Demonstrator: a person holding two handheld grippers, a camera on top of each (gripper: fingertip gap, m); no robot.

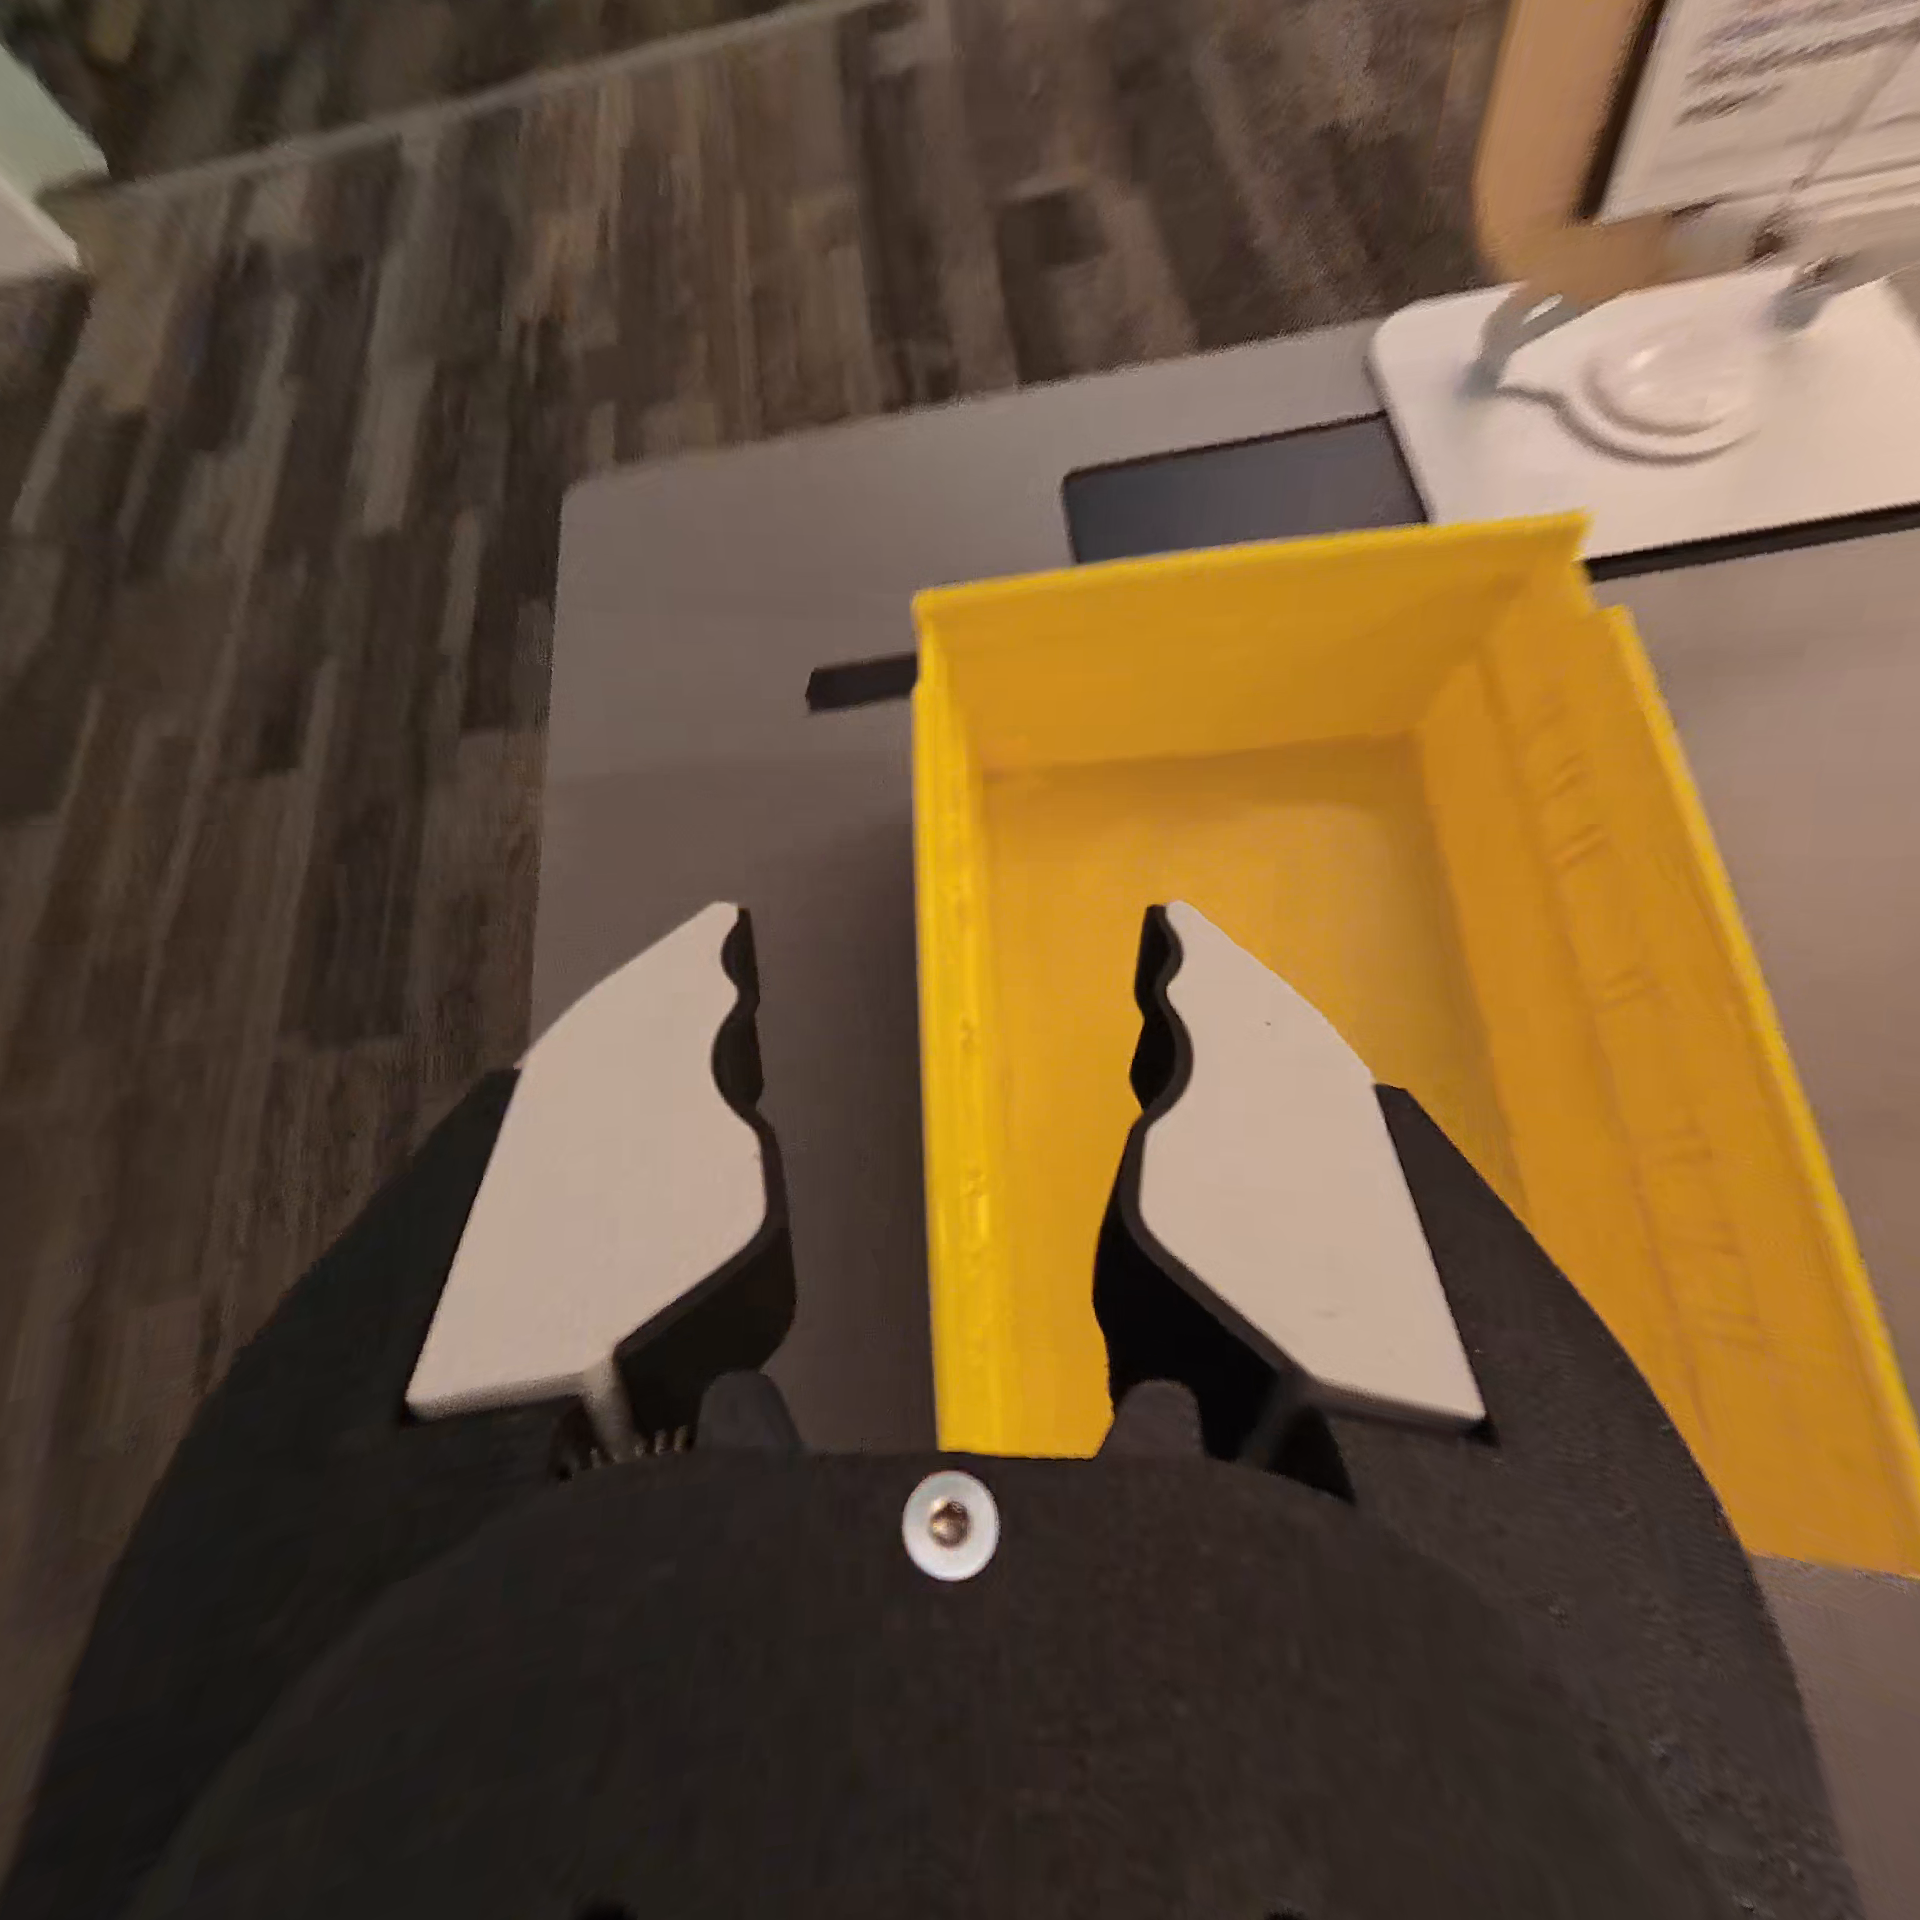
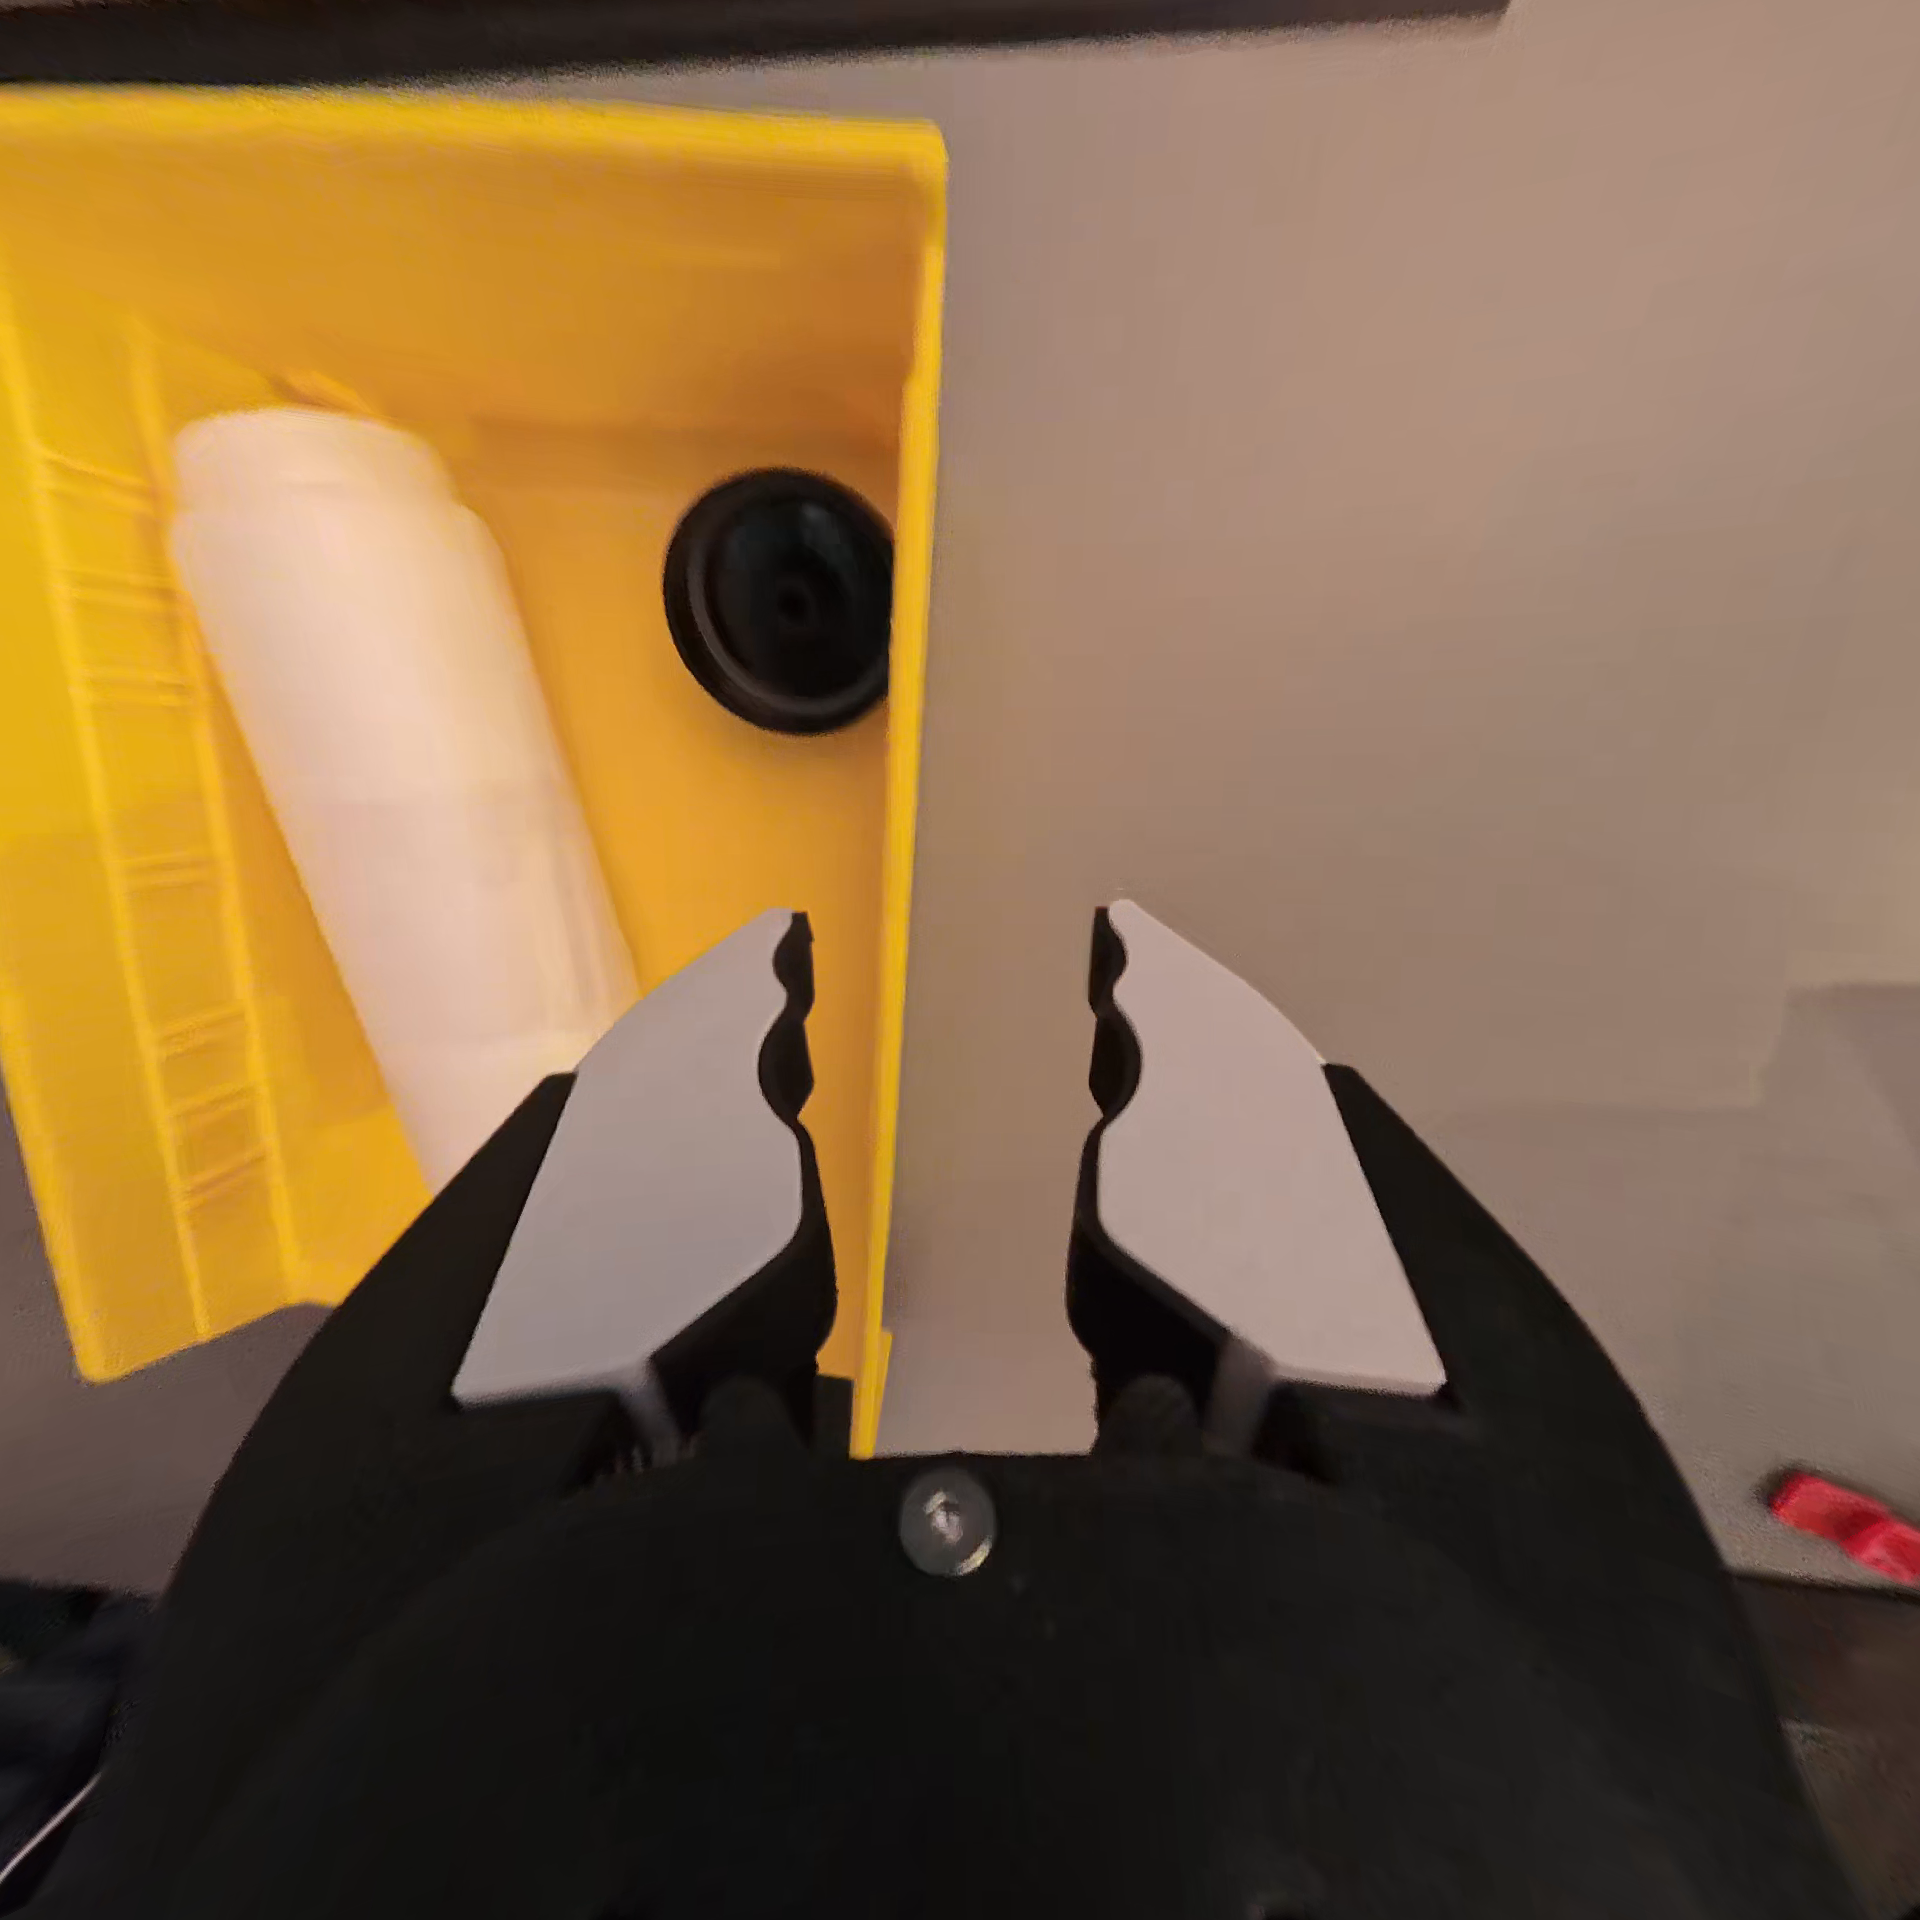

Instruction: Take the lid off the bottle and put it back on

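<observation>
While the left gripper point(image 1: 948, 914) is held spread and empty over a yellow plastic bin point(image 1: 951, 1039), no bottle is shown in the left wrist view. In the right wrist view, the right gripper point(image 2: 951, 920) is likewise spread with nothing held; a white cylindrical bottle point(image 2: 384, 748) is seen lying in the bin, a round black lid point(image 2: 779, 603) apart beside it. Removal appears done; refitting is left.

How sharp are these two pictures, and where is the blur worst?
Left wrist view: claw crisp, floor and white stand smeared by motion, yellow tray fairly clear. Right wrist view: claw sharp, the white bottle and black lid soft and streaked; no strong glare in either.
</observation>
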